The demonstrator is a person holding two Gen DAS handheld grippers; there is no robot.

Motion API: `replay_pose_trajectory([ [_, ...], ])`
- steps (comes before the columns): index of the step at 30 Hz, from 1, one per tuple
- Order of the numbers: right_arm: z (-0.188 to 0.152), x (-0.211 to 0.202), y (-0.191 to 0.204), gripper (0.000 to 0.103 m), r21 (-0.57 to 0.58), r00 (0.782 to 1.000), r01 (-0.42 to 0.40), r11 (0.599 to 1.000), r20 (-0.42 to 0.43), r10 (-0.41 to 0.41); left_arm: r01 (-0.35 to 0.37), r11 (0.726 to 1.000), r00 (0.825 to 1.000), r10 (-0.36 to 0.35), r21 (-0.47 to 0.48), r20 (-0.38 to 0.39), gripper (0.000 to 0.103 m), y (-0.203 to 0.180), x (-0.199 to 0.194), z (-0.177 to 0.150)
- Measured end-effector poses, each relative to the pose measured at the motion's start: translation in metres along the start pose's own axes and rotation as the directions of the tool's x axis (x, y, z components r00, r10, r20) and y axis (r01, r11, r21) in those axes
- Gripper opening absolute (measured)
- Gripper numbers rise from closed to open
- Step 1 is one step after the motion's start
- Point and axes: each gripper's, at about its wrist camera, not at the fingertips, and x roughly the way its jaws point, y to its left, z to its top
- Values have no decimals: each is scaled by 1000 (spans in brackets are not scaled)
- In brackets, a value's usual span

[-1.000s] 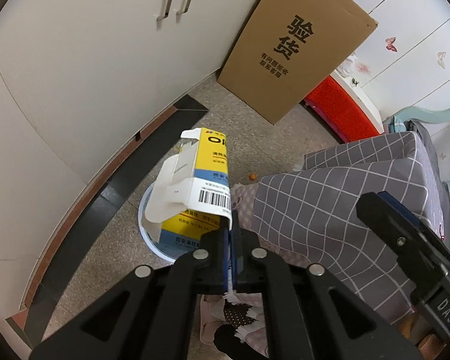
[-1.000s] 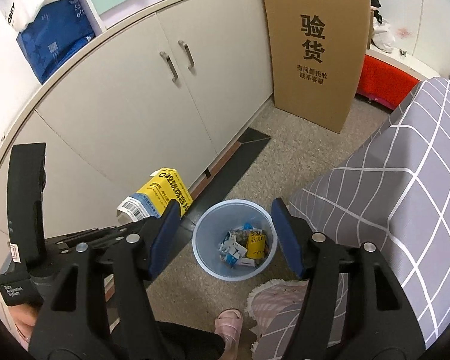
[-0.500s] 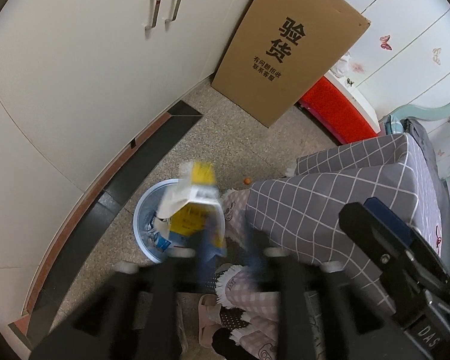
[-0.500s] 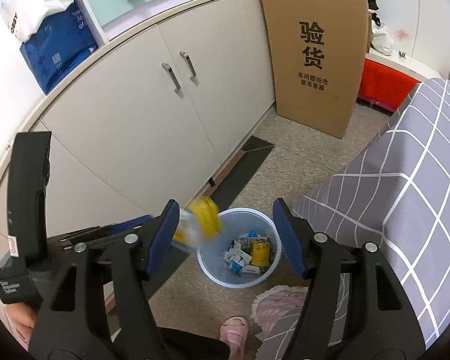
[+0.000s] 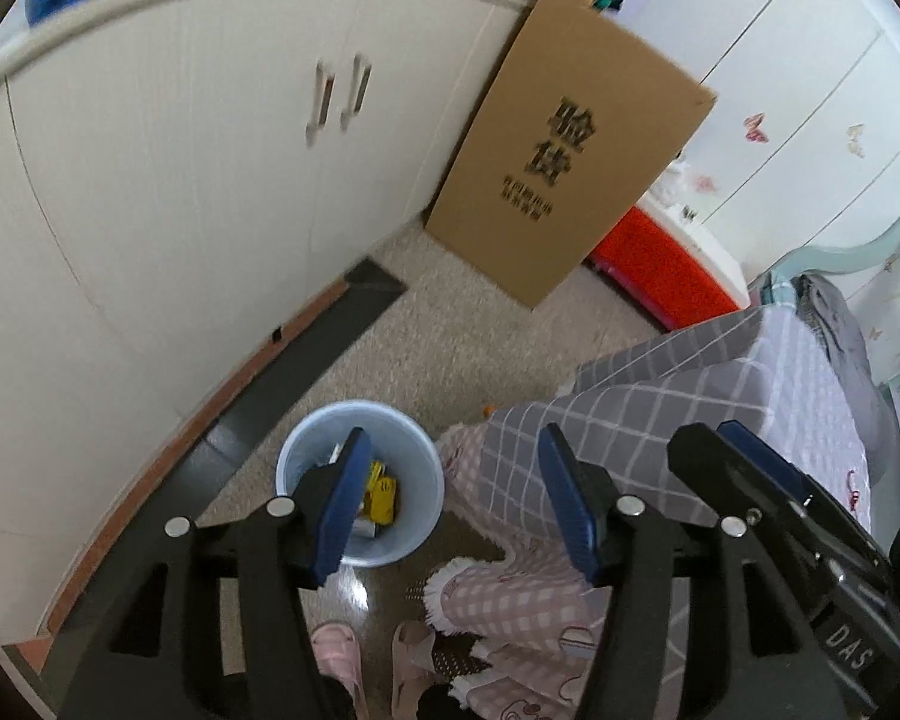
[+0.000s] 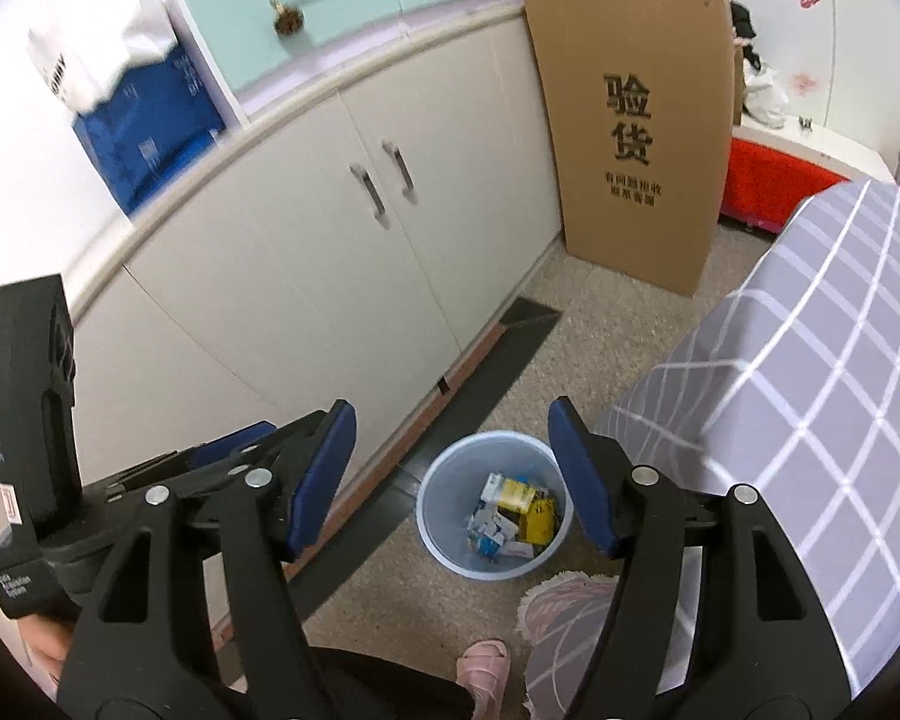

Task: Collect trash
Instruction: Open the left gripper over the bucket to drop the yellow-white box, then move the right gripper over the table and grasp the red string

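Observation:
A pale blue waste bin (image 5: pixel 417 531) stands on the floor below both grippers, by the cabinet's foot. A yellow carton (image 5: pixel 382 495) lies inside it among other packaging. The right wrist view shows the same bin (image 6: pixel 450 558) and the yellow carton (image 6: pixel 519 495) from above. My left gripper (image 5: pixel 453 468) hangs over the bin's right side; its jaws are opening and nothing is between them. My right gripper (image 6: pixel 450 438) is high above the bin, open and empty.
A tall cardboard box (image 5: pixel 570 168) leans on the white cabinet (image 5: pixel 180 180). A bed with a grey check cover (image 6: pixel 810 390) fills the right. The person's pink slippers (image 5: pixel 336 648) and pyjama legs (image 5: pixel 510 606) are beside the bin. A red box (image 5: pixel 660 270) sits behind.
The left gripper opened and let go of the yellow carton, which fell into the bin. Both grippers rose, so the bin looks smaller.

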Motion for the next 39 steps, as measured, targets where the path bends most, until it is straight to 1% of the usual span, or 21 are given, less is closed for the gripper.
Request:
replay_pose_trajectory([
  [5,6,-48,-18,67,22,997,7,1000,80,-9,21,998,995,-26,52,96,58,-35,-40,1],
  [8,5,-76,-39,67,47,993,22,999,118,-28,35,993,989,-51,113,139,60,-68,-58,-2],
  [12,-1,-113,-81,67,92,984,66,994,157,-80,65,978,985,-95,199,144,61,-122,-64,-11],
  [15,-10,-140,-121,67,138,975,115,984,172,-138,98,962,983,-134,255,126,61,-163,-59,-21],
  [17,-18,-158,-156,66,176,966,165,970,170,-195,94,951,983,-135,294,122,61,-190,-54,-30],
  [19,-25,-171,-186,66,210,950,231,950,163,-267,98,944,984,-140,315,111,61,-208,-47,-37],
  [21,-31,-180,-216,63,246,937,277,929,146,-318,89,940,986,-130,329,104,62,-221,-40,-43],
  [22,-34,-185,-233,61,263,925,312,913,134,-355,86,940,987,-126,331,101,63,-224,-39,-45],
  [23,-37,-188,-250,60,281,913,346,895,118,-390,85,939,988,-123,332,96,63,-227,-36,-47],
  [24,-40,-189,-264,58,299,907,364,882,102,-408,82,940,989,-118,330,91,63,-231,-33,-49],
  [26,-43,-187,-285,53,324,904,378,867,72,-420,80,943,990,-113,323,85,63,-234,-29,-50],
  [28,-45,-184,-297,52,329,898,397,857,52,-437,86,945,991,-114,316,72,63,-239,-23,-51],
  [33,-43,-165,-305,48,310,890,430,848,12,-456,99,938,991,-122,334,50,63,-253,-15,-54],
  [34,-41,-162,-305,46,305,888,437,846,6,-460,100,936,991,-123,339,48,63,-254,-14,-54],
  [36,-40,-156,-306,39,295,881,454,841,-9,-473,99,934,991,-122,343,47,63,-255,-13,-54],
  [37,-39,-151,-308,30,290,878,463,837,-22,-478,101,934,991,-124,342,47,63,-253,-13,-53],
  [39,-39,-146,-308,19,279,875,472,837,-32,-483,103,936,991,-126,337,46,63,-251,-13,-51],
])
